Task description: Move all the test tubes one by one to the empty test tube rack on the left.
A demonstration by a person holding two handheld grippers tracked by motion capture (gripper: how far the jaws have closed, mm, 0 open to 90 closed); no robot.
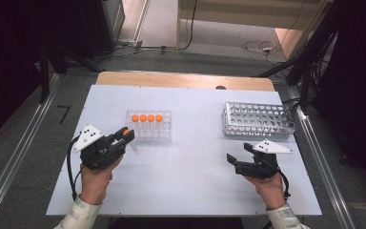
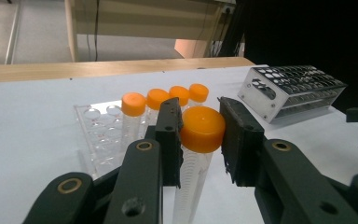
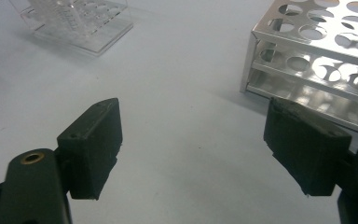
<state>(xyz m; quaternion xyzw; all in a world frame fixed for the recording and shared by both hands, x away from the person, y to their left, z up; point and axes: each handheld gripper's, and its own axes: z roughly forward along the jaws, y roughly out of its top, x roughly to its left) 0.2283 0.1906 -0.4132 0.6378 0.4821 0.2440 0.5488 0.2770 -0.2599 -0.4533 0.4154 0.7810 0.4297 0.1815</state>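
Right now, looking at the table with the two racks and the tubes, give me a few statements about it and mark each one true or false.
1. The left gripper is shut on an orange-capped tube. True.
2. The right gripper holds a tube as well. False: its jaws stand wide apart with nothing between them.
3. Four orange-capped tubes stand in the clear plastic rack. True: they line its far row.
4. The metal rack is full of tubes. False: its holes look empty.
5. The metal rack sits at the left gripper's side of the table. False: it sits at the right gripper's side, the clear rack at the left gripper's.
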